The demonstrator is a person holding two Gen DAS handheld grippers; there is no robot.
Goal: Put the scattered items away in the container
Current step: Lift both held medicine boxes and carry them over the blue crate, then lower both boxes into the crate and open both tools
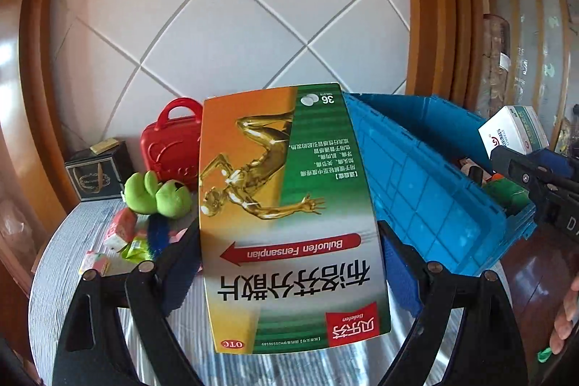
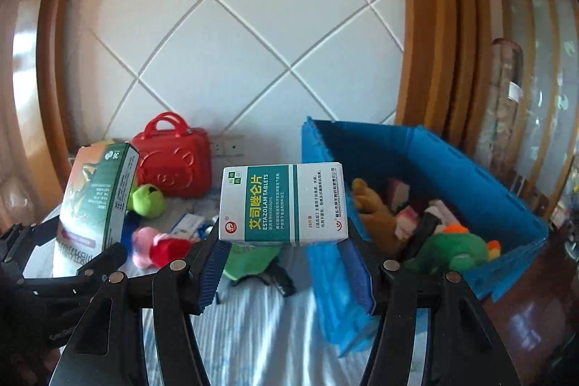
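Boxes (image 1: 289,216) (image 2: 284,205) above crate rim (image 2: 362,125)

1. Your left gripper (image 1: 289,263) is clamped across the wide face of the orange-and-green medicine box (image 1: 289,216), its blue pads pressing on both long edges, jaws spread wide.
2. Your right gripper (image 2: 286,263) grips the white-and-green tablet box (image 2: 284,203) by its two ends, jaws about half spread.
3. Both grippers tilt a little downward, side by side, each visible at the edge of the other's view.
4. Your fingers (image 1: 566,324) show at the right edge.
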